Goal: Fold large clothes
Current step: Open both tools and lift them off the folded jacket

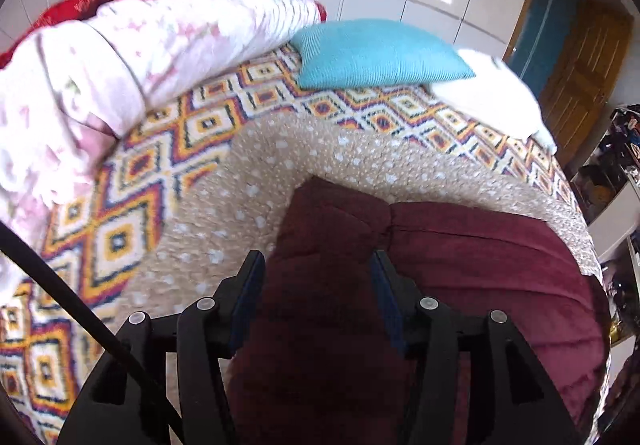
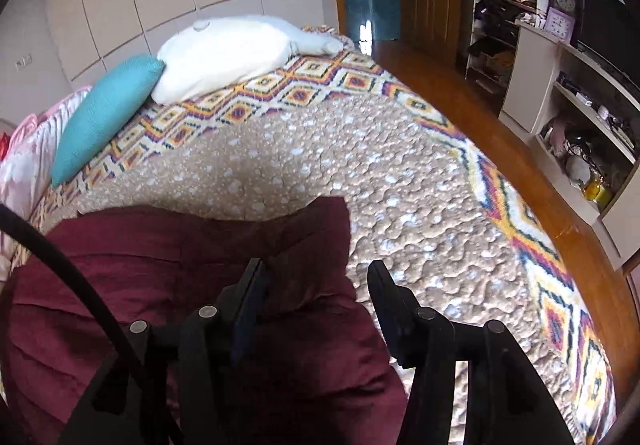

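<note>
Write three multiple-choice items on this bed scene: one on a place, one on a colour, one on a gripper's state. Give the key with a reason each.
1. Where does the teal cushion lie?
A. on the floor
B. on the bed, next to the white pillow
C. on the shelf

2. What colour is the garment under the grippers?
A. maroon
B. green
C. yellow

3. How does the left gripper stand?
A. shut tight on the cushion
B. out of view
C. open, with garment cloth between its fingers

Key: 1 B, its end meets the pillow on the patterned bedspread; 2 A, the cloth is dark red in both views; 3 C, the fingers stand apart astride the cloth.
</note>
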